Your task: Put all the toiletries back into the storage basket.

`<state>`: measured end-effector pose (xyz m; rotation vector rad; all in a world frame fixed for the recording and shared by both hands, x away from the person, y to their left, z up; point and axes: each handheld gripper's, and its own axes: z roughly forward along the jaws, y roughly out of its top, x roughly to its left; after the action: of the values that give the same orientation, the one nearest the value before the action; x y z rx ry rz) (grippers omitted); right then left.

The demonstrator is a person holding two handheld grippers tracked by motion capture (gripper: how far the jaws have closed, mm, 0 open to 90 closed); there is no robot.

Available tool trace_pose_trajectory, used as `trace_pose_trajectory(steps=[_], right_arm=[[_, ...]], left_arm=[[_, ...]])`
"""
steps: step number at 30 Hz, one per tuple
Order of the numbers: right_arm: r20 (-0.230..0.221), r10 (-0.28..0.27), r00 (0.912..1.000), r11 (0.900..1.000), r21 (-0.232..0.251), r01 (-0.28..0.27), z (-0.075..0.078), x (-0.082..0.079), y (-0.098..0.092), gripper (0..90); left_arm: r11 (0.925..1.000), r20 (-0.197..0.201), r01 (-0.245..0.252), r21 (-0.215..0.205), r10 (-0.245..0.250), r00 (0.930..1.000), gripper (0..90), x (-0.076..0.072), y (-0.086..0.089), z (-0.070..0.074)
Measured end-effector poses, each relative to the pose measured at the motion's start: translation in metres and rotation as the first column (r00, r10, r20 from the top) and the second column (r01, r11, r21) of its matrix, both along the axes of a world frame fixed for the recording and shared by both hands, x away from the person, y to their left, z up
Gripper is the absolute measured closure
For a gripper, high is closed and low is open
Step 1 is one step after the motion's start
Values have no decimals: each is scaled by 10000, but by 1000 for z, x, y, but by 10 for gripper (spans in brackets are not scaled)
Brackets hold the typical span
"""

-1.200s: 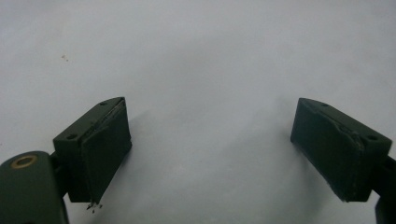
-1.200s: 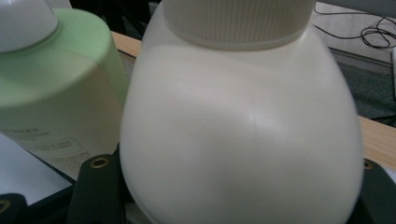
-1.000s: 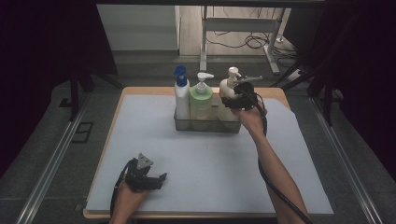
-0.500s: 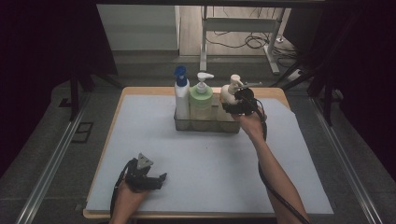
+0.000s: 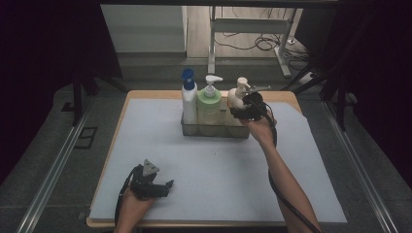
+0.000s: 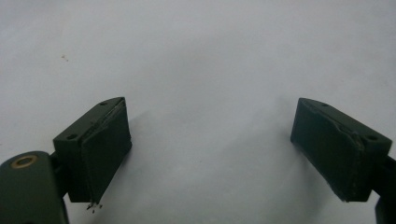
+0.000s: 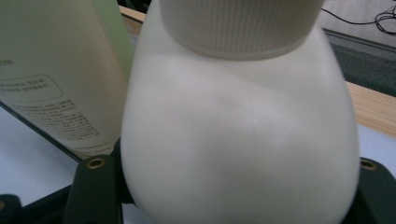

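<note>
Up close, right tool (image 5: 241, 112) jaws, just opening, flank cream bottle (image 7: 238, 140).

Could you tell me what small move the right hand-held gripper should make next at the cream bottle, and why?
Probably lower it a little: the right hand-held gripper straddles the cream pump bottle, which seems tilted above the clear caddy; whether it is seated is unclear.

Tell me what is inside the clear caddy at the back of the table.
The clear caddy holds three bottles in a row: a white one with a blue cap, a green pump bottle and a cream pump bottle. The right claw covers the cream bottle's lower part.
</note>
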<state>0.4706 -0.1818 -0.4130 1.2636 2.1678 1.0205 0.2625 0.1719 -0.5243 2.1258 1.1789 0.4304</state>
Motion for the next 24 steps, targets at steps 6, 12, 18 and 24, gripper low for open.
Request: trace_pose_trajectory(steps=[6,12,18,24], right_arm=[[-52,54,10000,9996,267,-52,-3,0,-5,267],[124,170,9998,9997,167,-172,-3,-6,-10,259],[210,307,9993,9994,134,-309,1,-14,-14,274],[147,504,9986,9987,88,-505,1,-22,-17,297]], left_arm=[[10000,-6,-2,7,2,10000,118,0,0,0],[10000,-5,-4,5,4,10000,118,0,0,0],[10000,0,-6,8,6,10000,118,0,0,0],[10000,0,-7,7,7,10000,118,0,0,0]])
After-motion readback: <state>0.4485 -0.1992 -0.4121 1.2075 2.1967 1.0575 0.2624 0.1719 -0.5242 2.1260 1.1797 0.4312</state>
